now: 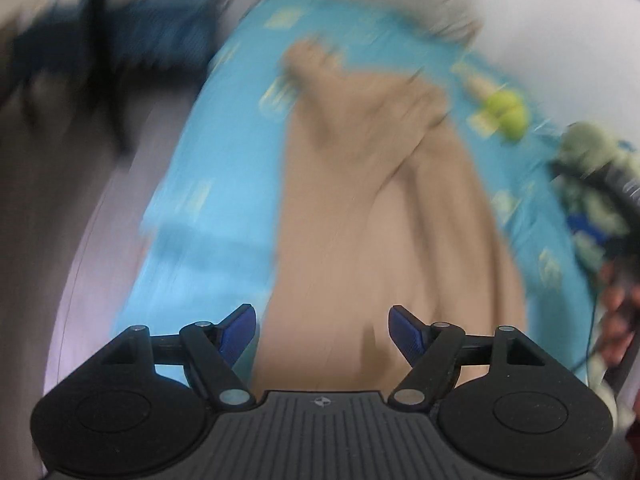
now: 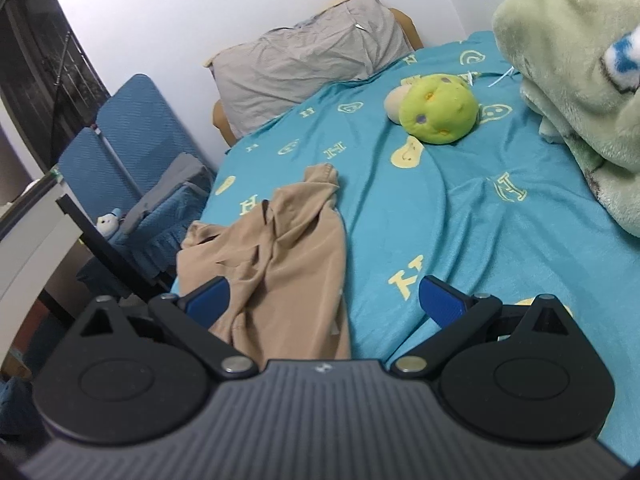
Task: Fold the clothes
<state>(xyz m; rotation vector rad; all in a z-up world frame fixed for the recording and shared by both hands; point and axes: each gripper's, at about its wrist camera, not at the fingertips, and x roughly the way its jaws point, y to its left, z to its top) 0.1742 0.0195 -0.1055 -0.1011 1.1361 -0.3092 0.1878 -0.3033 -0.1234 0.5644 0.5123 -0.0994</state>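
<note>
Nearest the right wrist camera, the right gripper (image 2: pixel 324 300) stood with its blue pads (image 2: pixel 440 300) spread wide and nothing pressed between them. Just beyond it lay the tan garment (image 2: pixel 276 256), crumpled and partly doubled over itself, along the left edge of the bed. Under it spread the turquoise bedsheet (image 2: pixel 460 220), printed with pale yellow letters and faces.

In the left wrist view, which was heavily smeared, the left gripper (image 1: pixel 322 330) hung over the same tan garment (image 1: pixel 360 220), its jaws parted and empty; the cloth seemed to lie beneath rather than between the pads, though the blur made that hard to judge.

Farther up the bed, a lime-green plush toy (image 2: pixel 438 108) rested on the sheet, well apart from the garment. A larger pale green plush (image 2: pixel 580 80) filled the right side of the right wrist view. At the head of the bed a grey pillow (image 2: pixel 308 56) leaned against the white wall. Left of the bed stood a blue chair (image 2: pixel 132 128) with a small white toy (image 2: pixel 108 222) below it.
</note>
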